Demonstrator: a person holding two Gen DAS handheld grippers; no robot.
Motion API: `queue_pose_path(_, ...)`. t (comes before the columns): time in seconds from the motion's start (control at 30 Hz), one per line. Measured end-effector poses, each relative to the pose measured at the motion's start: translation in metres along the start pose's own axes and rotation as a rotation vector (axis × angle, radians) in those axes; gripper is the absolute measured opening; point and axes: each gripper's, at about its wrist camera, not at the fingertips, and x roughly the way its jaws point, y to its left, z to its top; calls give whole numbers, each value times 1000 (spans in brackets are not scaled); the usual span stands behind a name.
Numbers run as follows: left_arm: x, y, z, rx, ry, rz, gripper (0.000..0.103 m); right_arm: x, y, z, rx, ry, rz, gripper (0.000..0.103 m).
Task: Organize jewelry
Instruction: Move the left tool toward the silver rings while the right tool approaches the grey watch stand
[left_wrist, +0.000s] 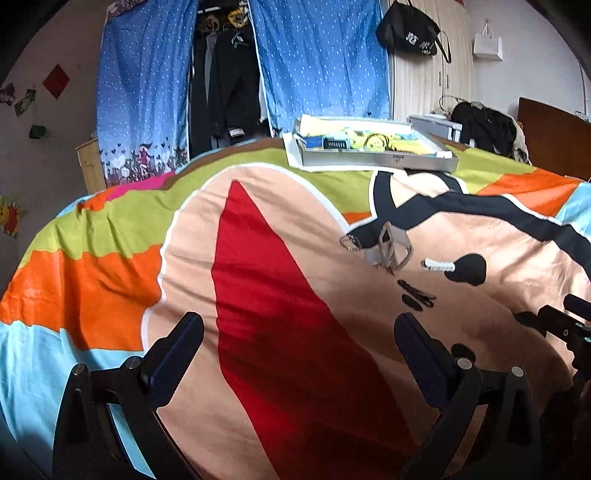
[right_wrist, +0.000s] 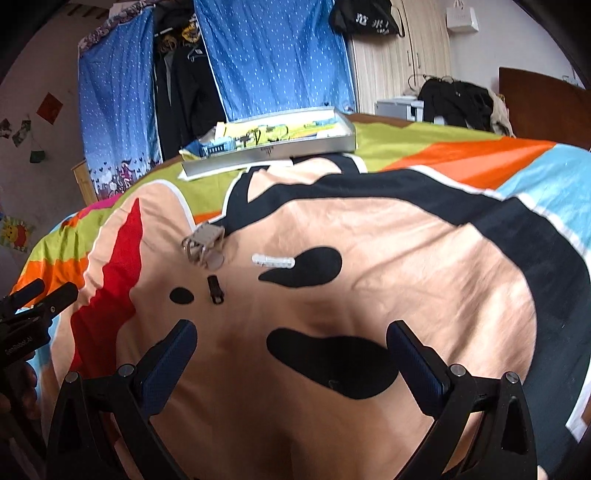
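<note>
Both claws hang wide apart over the bed here, and neither has anything between its fingers. The left claw (left_wrist: 299, 354) sits above the red and tan part of the bedspread (left_wrist: 110, 295), fingers spread, nothing gripped. The right claw (right_wrist: 291, 354) is just as wide, poised over a black patch of the print, empty too.

Out ahead on the bedspread lies the little scatter of pieces. There's a beige hair claw clip (left_wrist: 393, 247) lying on its side, with a thin ring-shaped piece (left_wrist: 351, 242) just beside it on its left. To the right of the clip, a small white clip (left_wrist: 437, 264) rests near a black blob in the pattern. Closer in, dark hairpins (left_wrist: 417, 293) lie on the tan cloth; how many, I can't make out.

From the right wrist view the same group shows: beige clip (right_wrist: 203, 243), white clip (right_wrist: 273, 261), dark pins (right_wrist: 215, 290), all well apart from the claw's fingers.

Farther back, a shallow grey tray (left_wrist: 369, 157) sits on the green stripe, already holding assorted small things too blurred to name. Behind the bed, a blue dotted curtain (left_wrist: 317, 62) hangs open over dark clothes.
</note>
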Motion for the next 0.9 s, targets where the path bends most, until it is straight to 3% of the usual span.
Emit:
queue_pose_path(0.53, 18, 13, -5, -56, 61, -55, 101, 22, 7, -9, 2, 87, 4, 103)
queue_pose_path(0.9, 35, 22, 2, -36, 59, -71, 101, 44, 12, -2, -11, 106, 35, 103)
